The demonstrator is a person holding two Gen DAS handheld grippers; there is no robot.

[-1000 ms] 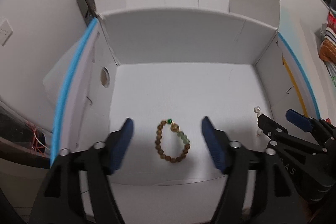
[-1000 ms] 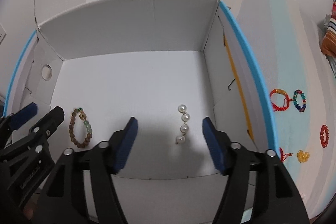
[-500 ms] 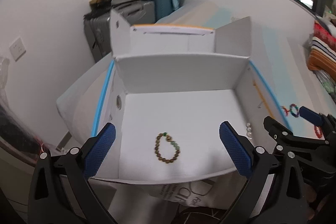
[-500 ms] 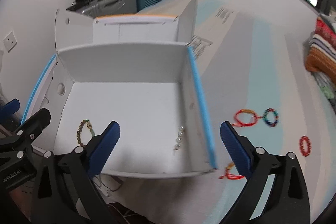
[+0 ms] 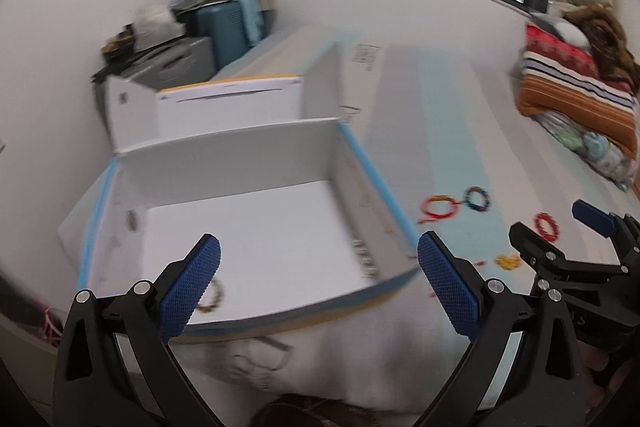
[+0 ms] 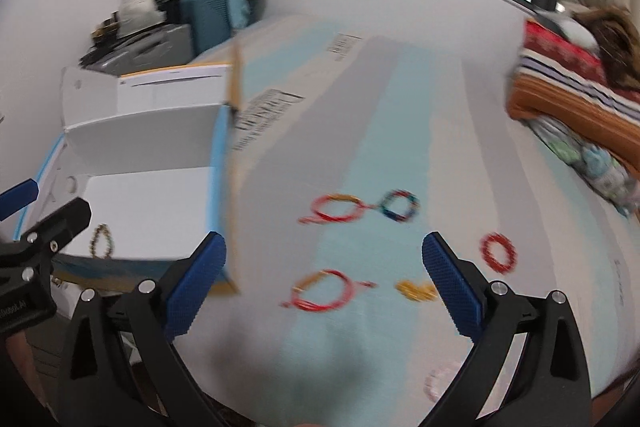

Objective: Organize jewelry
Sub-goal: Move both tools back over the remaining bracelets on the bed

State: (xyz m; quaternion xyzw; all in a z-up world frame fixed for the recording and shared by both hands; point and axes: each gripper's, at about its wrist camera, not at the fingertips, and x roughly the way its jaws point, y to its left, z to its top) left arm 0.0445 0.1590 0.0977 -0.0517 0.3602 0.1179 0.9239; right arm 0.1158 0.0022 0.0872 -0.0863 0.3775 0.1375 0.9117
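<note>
An open white cardboard box [image 5: 240,155] with blue edges lies on the bed. A brown bead bracelet [image 5: 211,297] and a pearl piece [image 5: 366,259] lie inside it; the bracelet also shows in the right wrist view [image 6: 102,241]. My left gripper [image 5: 318,283] is open and empty above the box's near edge. My right gripper [image 6: 324,281] is open and empty above the bedsheet. Below it lie a red cord bracelet [image 6: 320,291], a yellow trinket [image 6: 414,290], a red bead bracelet [image 6: 498,253], another red cord bracelet [image 6: 336,209] and a multicolour bead bracelet [image 6: 398,206].
Folded striped blankets [image 6: 576,95] lie at the far right of the bed. Suitcases and clutter [image 5: 208,27] stand against the wall behind the box. A pale pink ring [image 6: 440,383] lies near the bed's front edge.
Both grippers have pulled up and back out of the box and swung right. The right one now looks over the loose bracelets on the sheet. The jaws opened wider.
</note>
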